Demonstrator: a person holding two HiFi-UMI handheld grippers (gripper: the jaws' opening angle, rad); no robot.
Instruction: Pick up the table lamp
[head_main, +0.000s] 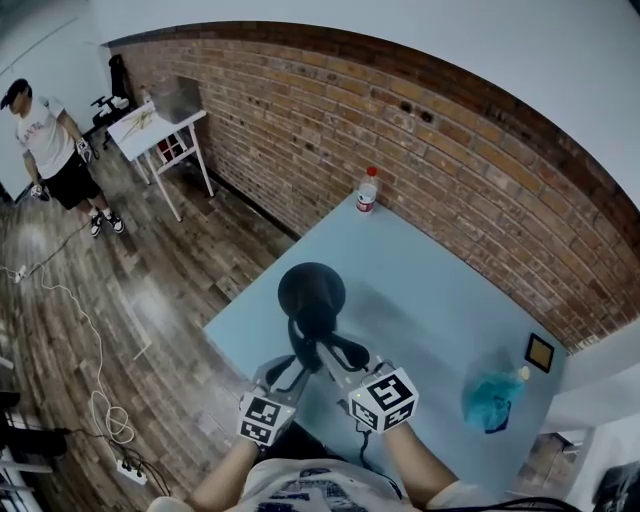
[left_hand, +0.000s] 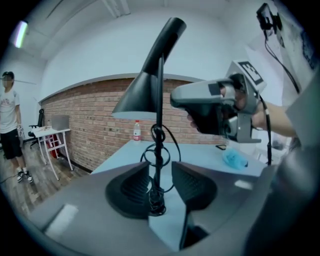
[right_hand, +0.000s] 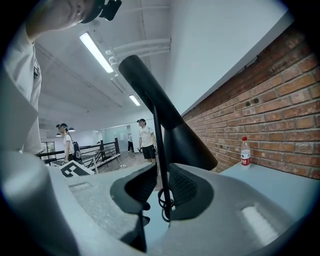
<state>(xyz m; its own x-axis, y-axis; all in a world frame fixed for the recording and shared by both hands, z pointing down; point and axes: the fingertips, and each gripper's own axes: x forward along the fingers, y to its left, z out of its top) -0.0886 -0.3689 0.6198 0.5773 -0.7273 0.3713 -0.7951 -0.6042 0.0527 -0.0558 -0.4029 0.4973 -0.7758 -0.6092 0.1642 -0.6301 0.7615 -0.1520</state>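
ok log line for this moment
table lamp stem upright | left gripper open, stem between fingers | right gripper open, stem between fingers | lamp not gripped

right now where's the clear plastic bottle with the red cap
In the head view, the clear red-capped bottle stands at the far left corner of the light blue table, by the brick wall, beyond the black table lamp.
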